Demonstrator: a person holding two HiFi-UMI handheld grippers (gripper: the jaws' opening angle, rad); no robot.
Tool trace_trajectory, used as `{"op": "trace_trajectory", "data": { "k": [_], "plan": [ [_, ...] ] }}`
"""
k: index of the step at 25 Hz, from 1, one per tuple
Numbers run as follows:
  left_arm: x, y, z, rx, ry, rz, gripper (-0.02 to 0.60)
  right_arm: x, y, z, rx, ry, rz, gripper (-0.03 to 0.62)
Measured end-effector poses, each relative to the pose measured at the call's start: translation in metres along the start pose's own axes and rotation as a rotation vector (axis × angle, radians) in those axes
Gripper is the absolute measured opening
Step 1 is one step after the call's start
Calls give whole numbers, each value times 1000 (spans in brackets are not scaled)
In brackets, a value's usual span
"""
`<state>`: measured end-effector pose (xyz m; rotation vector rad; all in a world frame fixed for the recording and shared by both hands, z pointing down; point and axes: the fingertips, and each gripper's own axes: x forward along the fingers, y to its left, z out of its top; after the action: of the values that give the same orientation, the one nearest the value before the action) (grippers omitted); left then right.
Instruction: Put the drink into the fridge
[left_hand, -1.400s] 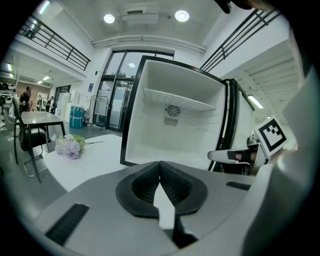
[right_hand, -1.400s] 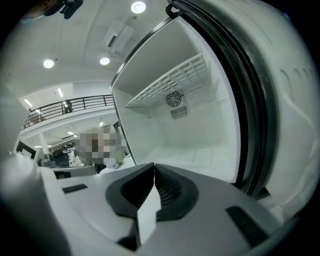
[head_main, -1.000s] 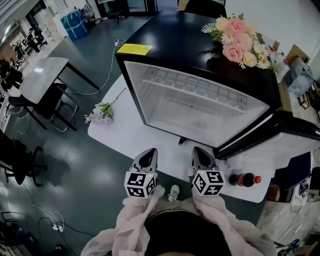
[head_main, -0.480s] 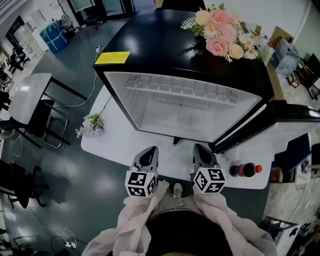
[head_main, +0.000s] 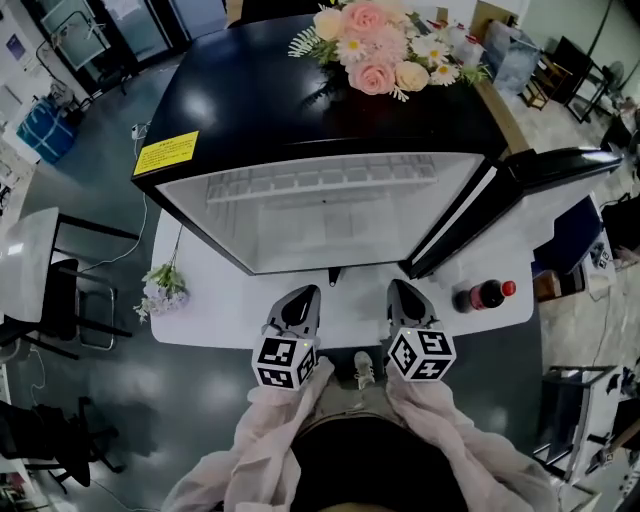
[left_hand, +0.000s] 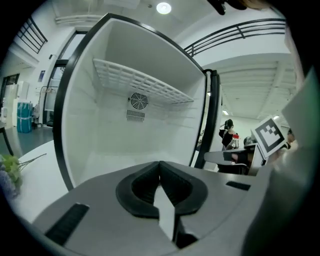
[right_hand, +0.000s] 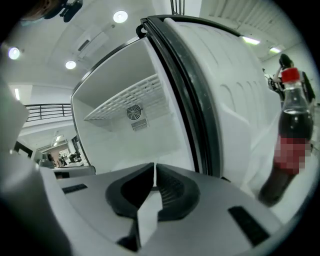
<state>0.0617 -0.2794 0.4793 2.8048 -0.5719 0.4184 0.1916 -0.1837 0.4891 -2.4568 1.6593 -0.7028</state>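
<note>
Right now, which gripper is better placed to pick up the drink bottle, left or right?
Right. The bottle stands just beyond the right gripper, on its outer side; the left gripper is farther off, with the right one in between. Both are shut and empty, so the right would have to open first.

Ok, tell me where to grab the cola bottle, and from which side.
Likely best: clamp the cola bottle around its body below the neck, level from the front with the right gripper; it stands upright right of the open fridge door.
</note>
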Motion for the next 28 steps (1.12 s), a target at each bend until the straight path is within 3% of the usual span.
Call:
{"op": "trace_trajectory", "data": {
  "k": [15,22,28],
  "plan": [
    [18,-55,-5,85,69,-293,12,-66,-32,-10,71,-80,-278,25],
    [26,-94,-13,118,101,-410,12,-103,-57,-18,102,-100,-394,154],
    [34,-127,-20,142,122,-489,12,-131,-82,-24,128,-112,-480,187]
  ]
}}
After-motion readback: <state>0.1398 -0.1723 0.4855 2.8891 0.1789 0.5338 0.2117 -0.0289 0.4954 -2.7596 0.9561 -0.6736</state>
